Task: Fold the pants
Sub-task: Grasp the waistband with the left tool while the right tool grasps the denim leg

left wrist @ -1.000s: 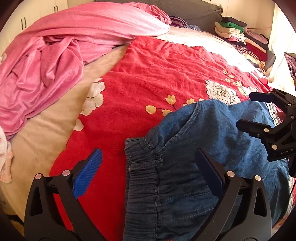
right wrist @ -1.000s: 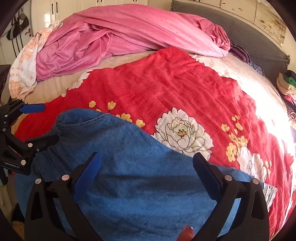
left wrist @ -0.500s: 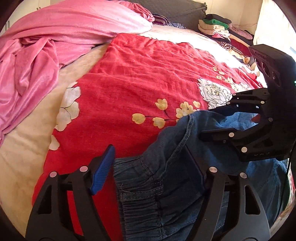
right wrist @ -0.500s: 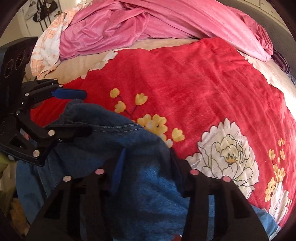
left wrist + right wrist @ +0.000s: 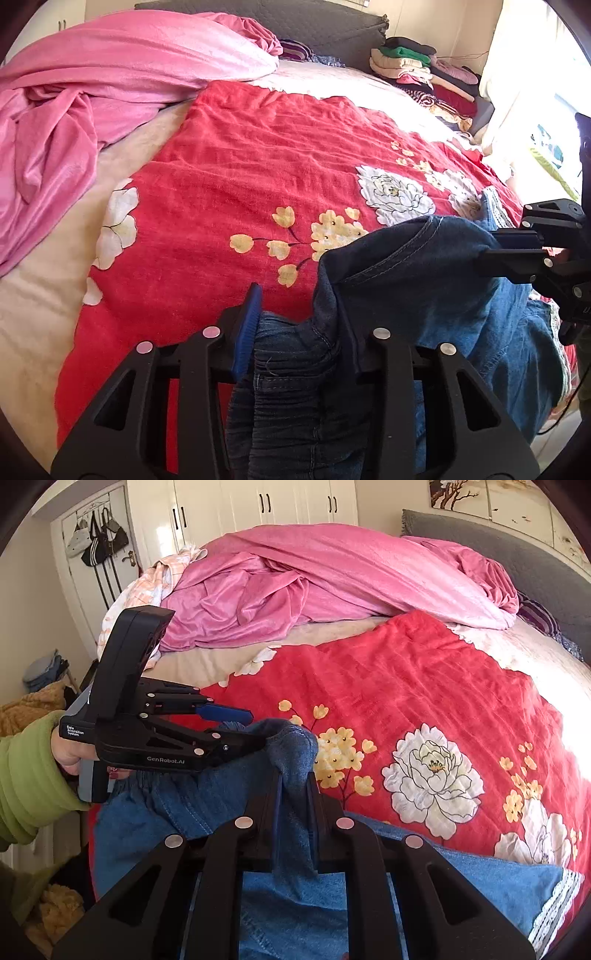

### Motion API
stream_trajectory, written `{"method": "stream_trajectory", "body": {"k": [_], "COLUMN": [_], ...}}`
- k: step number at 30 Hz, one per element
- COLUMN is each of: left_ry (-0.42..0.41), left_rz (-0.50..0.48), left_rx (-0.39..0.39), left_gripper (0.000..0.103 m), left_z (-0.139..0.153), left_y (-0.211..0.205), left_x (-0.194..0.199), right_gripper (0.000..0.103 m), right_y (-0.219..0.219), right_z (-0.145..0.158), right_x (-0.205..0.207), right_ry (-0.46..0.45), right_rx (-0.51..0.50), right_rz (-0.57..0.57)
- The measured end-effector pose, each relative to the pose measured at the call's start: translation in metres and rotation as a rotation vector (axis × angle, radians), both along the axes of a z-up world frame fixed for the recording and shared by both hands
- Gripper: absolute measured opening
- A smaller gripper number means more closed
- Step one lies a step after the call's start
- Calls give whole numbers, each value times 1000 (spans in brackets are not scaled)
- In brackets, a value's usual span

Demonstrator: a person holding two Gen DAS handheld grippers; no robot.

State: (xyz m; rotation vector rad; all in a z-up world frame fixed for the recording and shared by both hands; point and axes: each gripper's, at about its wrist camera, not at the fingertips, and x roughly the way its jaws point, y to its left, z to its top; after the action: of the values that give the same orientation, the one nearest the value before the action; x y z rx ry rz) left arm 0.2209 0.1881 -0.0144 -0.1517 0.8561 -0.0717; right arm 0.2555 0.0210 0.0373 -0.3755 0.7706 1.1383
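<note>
The pants (image 5: 424, 295) are lying at the near edge of the red blanket (image 5: 277, 166). The left gripper (image 5: 299, 325) is pinching the bunched waistband; the right gripper (image 5: 293, 797) is pinching a fold nearby, seemingly the hip. Denim is soft, weighty and droops, so gripping seams suits. Open blanket lies ahead; the pink quilt (image 5: 332, 576) sits far back.

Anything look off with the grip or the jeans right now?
The blue denim pants are bunched, not flat: the left tool pinches the gathered waistband, and the right tool clamps a crumpled wad.
</note>
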Motion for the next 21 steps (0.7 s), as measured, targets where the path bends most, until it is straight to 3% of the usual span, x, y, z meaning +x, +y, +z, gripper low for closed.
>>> {"method": "stream_trajectory", "body": {"k": [11, 15, 21], "left_ry": [-153, -189, -179], "left_rz": [38, 39, 8], "left_rx": [30, 28, 54], "left_gripper": [28, 28, 25], "left_z": [47, 52, 39], "left_y": [-19, -28, -47], "left_x": [-76, -112, -150], "right_gripper": [11, 11, 11], "right_y": [-44, -65, -79], "right_z": [24, 26, 19], "right_x": [-59, -85, -120], "right_ry": [-83, -74, -67], "right_rx": [103, 133, 122], "right_rz": [-93, -99, -75]}}
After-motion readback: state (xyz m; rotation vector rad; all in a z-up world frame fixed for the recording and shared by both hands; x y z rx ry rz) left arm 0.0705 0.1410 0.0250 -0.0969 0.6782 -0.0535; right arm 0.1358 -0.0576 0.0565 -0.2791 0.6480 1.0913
